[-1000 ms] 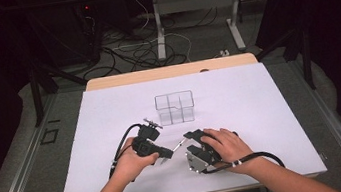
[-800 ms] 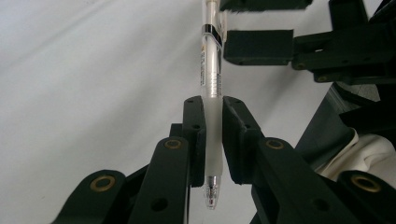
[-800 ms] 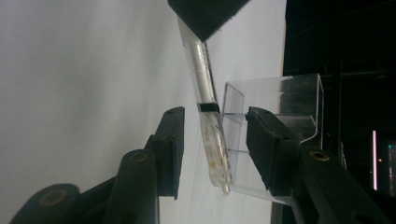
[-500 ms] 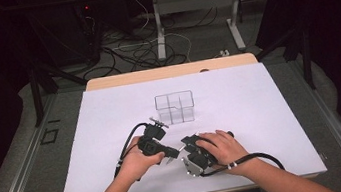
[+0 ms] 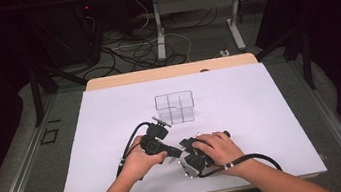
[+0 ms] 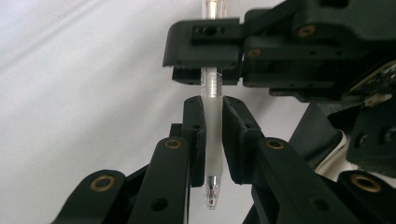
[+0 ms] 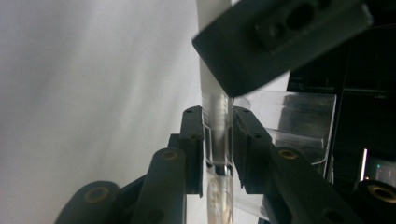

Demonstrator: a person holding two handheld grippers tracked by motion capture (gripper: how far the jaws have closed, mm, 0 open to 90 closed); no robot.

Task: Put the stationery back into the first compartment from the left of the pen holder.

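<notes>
While both sets of fingers pinch the same pen [image 6: 212, 140], it hangs between the two grippers, off the worktop [image 5: 271, 107]. Left gripper [image 6: 213, 140] fingers [image 6: 194, 135] are pressed on the frosted grip section, tip end poking out toward the camera. Right gripper [image 7: 218, 149] fingers [image 7: 194, 140] have just been closing — now clamped on the clear barrel further along, pen between them. In the left gripper view the right gripper's fingers cross the barrel just above the left's. High view: left gripper [image 5: 170, 152] and right gripper [image 5: 186, 150] meet nose to nose at the near middle of the white sheet, a hand on each. Clear divided box [image 5: 175, 108] stands apart, further back on the sheet.
</notes>
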